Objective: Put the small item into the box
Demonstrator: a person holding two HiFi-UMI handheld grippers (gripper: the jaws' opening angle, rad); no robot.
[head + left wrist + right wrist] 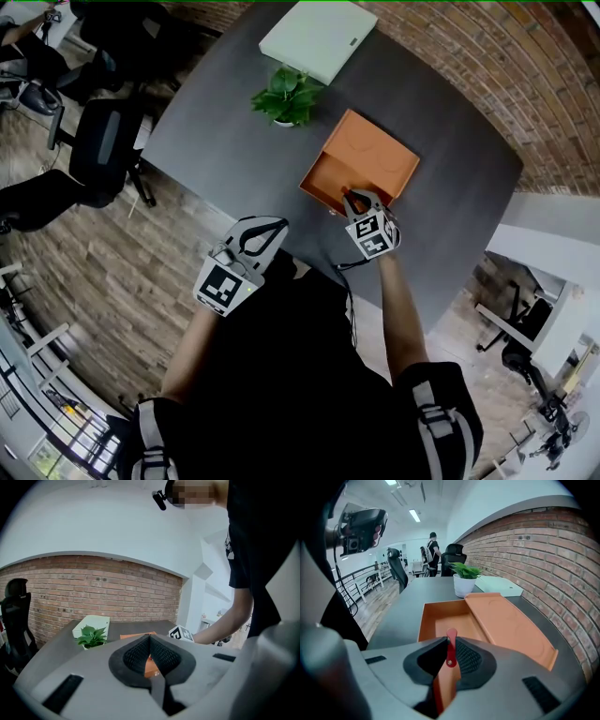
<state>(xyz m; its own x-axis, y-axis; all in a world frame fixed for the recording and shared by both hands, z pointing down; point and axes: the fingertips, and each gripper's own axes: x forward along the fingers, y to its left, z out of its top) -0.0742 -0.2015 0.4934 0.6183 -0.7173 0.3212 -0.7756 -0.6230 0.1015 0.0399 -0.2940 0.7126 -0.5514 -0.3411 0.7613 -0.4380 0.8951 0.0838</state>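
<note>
At the near edge of a dark table (234, 141), seen from the head view, the right gripper (359, 201) hangs just over the front wall of an open orange box (323, 187). The box's lid (375, 150) lies flat beyond, and a potted plant (286, 94) and a white case (319, 37) sit farther back. The left gripper (262, 232) is held off the table's edge, well apart from the box; the small item is too small to pick out from up here.

From the left gripper view, the left gripper (150, 638) has its jaws together on nothing, with a sliver of orange box showing past them and the plant (92, 637) to the left.

From the right gripper view, the right gripper (450, 639) is clamped on a thin red item (450, 648). The item stands on end, its long axis running up between the pads. The box's empty tray (445, 618) lies straight ahead and below the jaws, the lid (506, 620) off to the right. By the look of it, the drop calls for the right hand alone to carry forward over the tray, keeping left of the lid, before letting go.
</note>
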